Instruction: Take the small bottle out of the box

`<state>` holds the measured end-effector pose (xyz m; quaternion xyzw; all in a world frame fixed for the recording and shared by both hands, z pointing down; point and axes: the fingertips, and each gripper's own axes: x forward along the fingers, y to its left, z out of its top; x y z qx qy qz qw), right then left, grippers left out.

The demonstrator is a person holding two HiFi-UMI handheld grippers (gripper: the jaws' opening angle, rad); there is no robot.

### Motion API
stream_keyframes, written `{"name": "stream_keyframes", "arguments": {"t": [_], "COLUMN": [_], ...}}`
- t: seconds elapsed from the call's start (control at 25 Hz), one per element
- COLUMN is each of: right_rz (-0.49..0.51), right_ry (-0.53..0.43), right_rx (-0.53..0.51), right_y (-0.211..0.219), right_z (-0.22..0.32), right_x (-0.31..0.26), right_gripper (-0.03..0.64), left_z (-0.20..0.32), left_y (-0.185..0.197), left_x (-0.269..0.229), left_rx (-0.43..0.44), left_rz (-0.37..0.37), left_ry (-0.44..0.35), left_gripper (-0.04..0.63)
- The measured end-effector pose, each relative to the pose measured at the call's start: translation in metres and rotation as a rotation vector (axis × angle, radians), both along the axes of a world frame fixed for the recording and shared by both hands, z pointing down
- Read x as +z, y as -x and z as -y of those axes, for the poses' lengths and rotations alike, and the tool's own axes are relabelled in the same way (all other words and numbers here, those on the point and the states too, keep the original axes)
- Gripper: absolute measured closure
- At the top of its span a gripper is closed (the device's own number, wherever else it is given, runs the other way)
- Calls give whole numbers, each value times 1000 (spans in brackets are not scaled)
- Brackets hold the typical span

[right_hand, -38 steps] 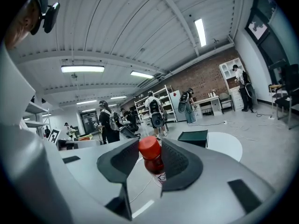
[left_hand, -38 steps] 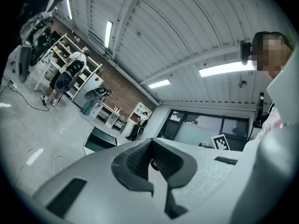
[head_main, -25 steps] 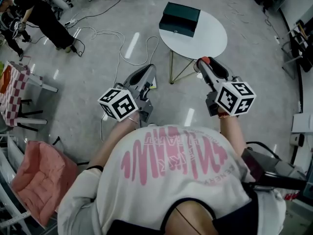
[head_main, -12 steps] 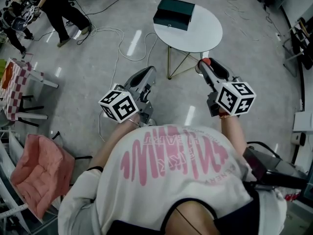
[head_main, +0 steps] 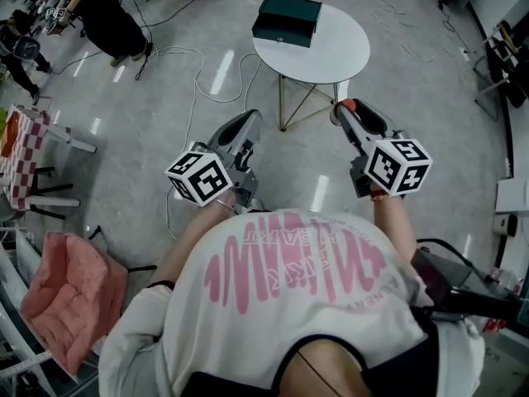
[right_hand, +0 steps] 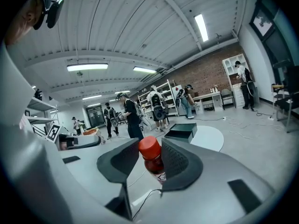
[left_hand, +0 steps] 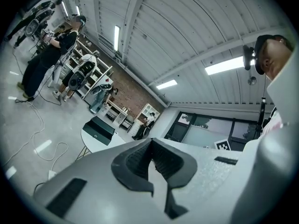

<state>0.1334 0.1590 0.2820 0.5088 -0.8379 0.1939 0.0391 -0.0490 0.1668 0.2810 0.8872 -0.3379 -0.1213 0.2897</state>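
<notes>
**A:** Where's the small bottle?

**B:** The small bottle (right_hand: 153,160) is out of the box. It stands upright with its red cap on top, between the jaws of the right gripper (head_main: 347,110).

**A:** So the jaws are gripping it?

**B:** Yes. They stand partly apart with the pads pinching the bottle's neck and cap from both sides. It hangs in the air over the floor, not touching anything else.

**A:** And the box?

**B:** In the head view the dark green box (head_main: 286,20) lies at about 11 o'clock from the bottle. It sits on the 10 o'clock edge of the round white desk (head_main: 343,52), well apart from both grippers.

**A:** Is anything in the way between them?

**B:** Only bare floor and the desk's thin legs. White cables (head_main: 207,64) loop over the floor at 9 o'clock of the desk.

**A:** What about the left gripper?

**B:** The left gripper (left_hand: 150,143) is at 9 o'clock of the right one. Its jaws are pressed together at the tips, with nothing between them.

**A:** And further out?

**B:** A person in dark clothes (head_main: 103,19) stands at 10 o'clock. A checked cloth (head_main: 21,151) is at 9 o'clock and a pink cushion (head_main: 70,292) at 8 o'clock.
</notes>
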Motion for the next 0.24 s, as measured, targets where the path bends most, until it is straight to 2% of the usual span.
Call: {"name": "stream_keyframes", "arguments": {"t": [0.24], "right_rz": [-1], "right_ry": [2], "right_rx": [14], "right_y": [0], "right_z": [1], "right_x": [3], "right_gripper": [466], "left_z": [4], "left_y": [0], "left_x": [3], "left_rx": [13], "left_rz": [-2], "left_ry": [3], "left_gripper": [588]}}
